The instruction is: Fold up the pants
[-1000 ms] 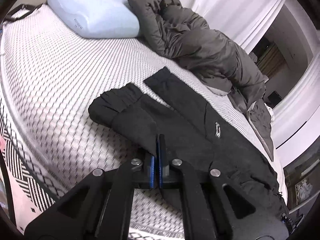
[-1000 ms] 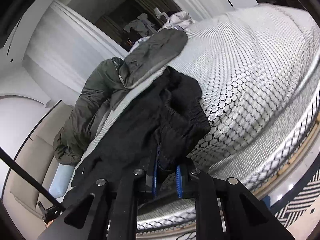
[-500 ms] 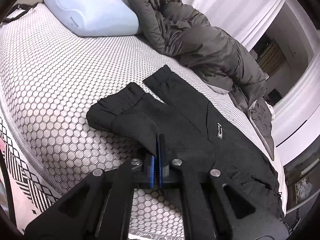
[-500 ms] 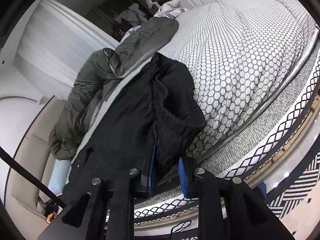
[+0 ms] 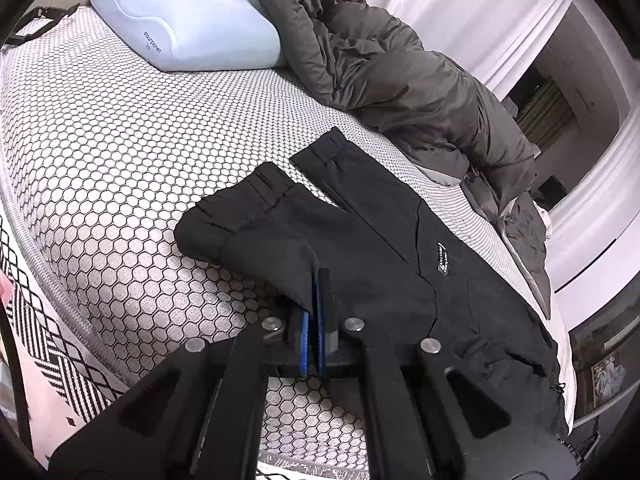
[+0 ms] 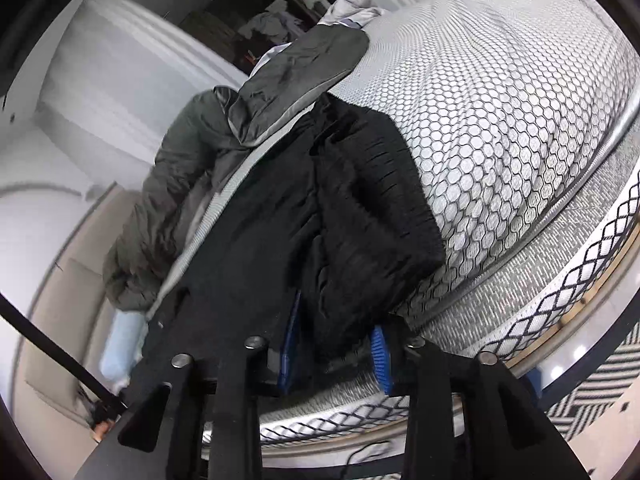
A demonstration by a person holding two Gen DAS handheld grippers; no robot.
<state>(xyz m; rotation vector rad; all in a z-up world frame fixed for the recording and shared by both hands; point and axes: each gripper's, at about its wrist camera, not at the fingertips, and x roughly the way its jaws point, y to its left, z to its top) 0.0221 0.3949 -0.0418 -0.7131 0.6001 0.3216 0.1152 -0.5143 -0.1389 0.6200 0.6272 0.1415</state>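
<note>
The pants (image 5: pixel 360 248) are matt black cloth with a ribbed waistband (image 6: pixel 384 184); the mattress (image 5: pixel 120 152) is honeycomb-textured knit; the duvet (image 5: pixel 400 80) is faintly sheeny grey fabric.

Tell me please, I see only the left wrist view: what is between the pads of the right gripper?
Observer: The waistband end of the pants is bunched between the pads of the right gripper, and its jaws are closing.
Operator: Does that end lie on the bed or hang off?
Observer: Most of it lies at the edge of the mattress. The lowest bunch seems to hang over the side, toward the gripper.
Operator: Is anything close to it on the far side?
Observer: A corner of the grey duvet reaches the far end of the waistband and seems to touch it.
</note>
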